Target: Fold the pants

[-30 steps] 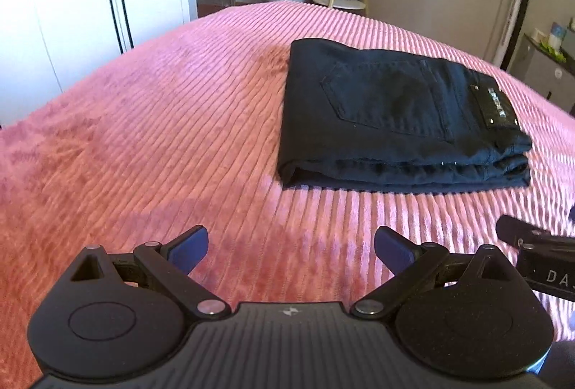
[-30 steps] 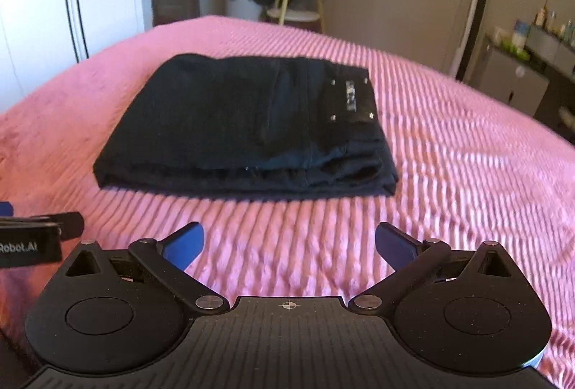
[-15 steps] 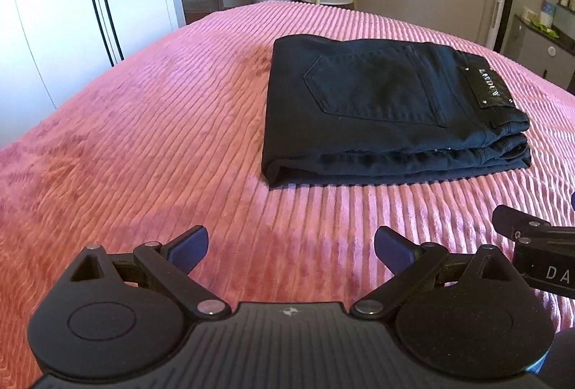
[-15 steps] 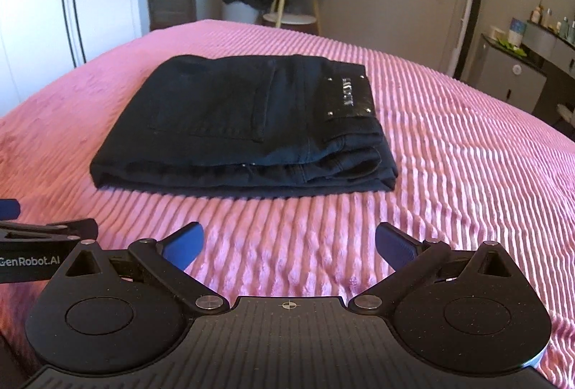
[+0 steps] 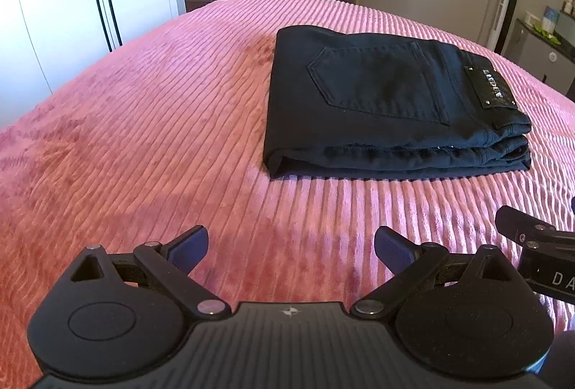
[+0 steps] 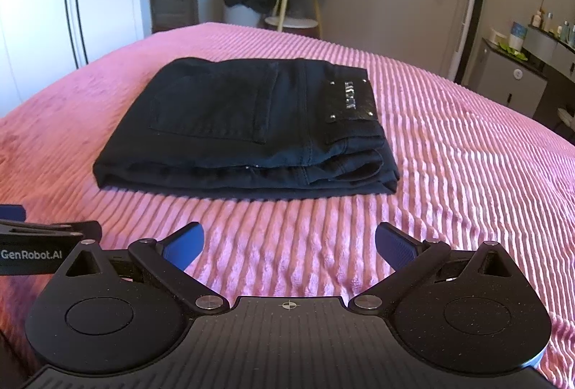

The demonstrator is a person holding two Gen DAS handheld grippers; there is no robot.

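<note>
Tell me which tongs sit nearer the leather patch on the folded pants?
Right, by a slim margin. The right tongs face the patch almost head-on, short of the pants. The left tongs sit off toward the folded end, farther from it. Both are open and empty.

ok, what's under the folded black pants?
The folded black pants lie directly on the pink ribbed bedspread, back pocket and leather brand patch facing up. Several stacked layers show at the near edge. Anything tucked between them is hidden.
</note>
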